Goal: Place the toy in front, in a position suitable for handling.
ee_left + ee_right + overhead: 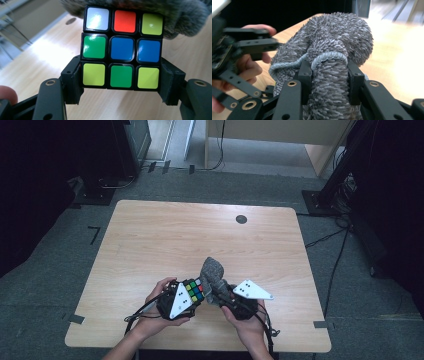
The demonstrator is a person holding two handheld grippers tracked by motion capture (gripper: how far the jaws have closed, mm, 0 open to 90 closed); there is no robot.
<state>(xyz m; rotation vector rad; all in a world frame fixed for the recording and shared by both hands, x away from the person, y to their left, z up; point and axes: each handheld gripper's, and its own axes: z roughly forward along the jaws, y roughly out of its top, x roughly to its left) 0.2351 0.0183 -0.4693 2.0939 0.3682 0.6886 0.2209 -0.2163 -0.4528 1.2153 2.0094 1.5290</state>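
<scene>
Your forearms come in from the bottom edge of the high view, both hands low over the near part of the desk [150,240] and angled in toward each other, so the two tools nearly meet in the middle.

Your left tool [186,296] is clamped on the puzzle cube [194,290]. From the left gripper view you can see the jaws pressed against the cube's [122,47] two sides at its bottom row, closed only as far as the cube's width allows, with the cube held up off the wood. The face toward that camera reads white, red, yellow-green on top, green, blue, blue in the middle, and yellow-green, green, yellow-green at the bottom. No logo or writing I can make out on any sticker.

Your right tool [220,292] has a grey fuzzy cloth [212,270]. In the right gripper view the jaws pinch a bunched roll of the cloth [332,50] between them, partly closed on the fabric, and the rest balloons out above and beyond the tips. Your left hand [249,65] sits off at that view's left edge.

Cube and cloth look to be touching: in the left gripper view the grey pile lies right along the cube's top edge and wraps past its upper right corner.
</scene>
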